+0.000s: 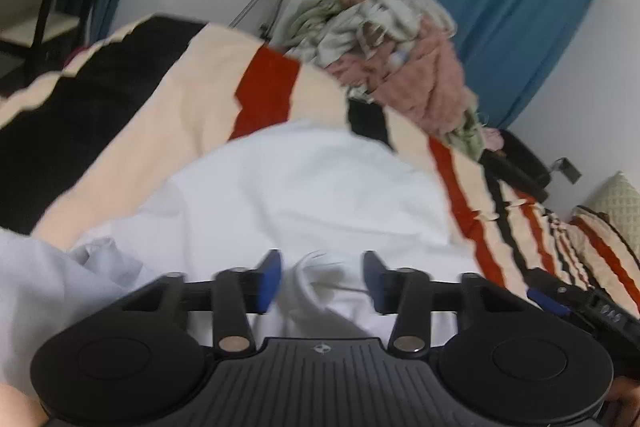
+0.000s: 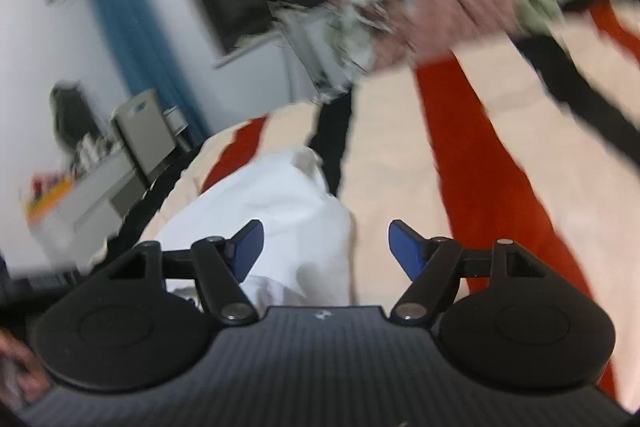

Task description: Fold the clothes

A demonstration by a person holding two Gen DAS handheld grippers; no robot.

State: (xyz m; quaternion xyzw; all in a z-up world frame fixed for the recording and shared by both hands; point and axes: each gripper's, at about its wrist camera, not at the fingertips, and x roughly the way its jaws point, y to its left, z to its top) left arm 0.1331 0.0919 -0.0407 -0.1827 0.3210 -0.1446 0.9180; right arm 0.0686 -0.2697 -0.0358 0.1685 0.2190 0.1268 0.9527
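White garment [image 1: 288, 187] spread on striped bedspread [image 1: 192, 115] of bed; left hand-held gripper [image 1: 322, 281] released, fingers straddling raised fold; right hand-held gripper [image 2: 326, 253] released, over garment edge; clothes pile [image 1: 392, 47] beyond, apart

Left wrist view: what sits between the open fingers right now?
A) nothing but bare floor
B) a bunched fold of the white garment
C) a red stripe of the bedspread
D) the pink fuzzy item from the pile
B: the left gripper is open, with a raised fold of the white garment between its blue fingers; the pink item lies far back on the pile.
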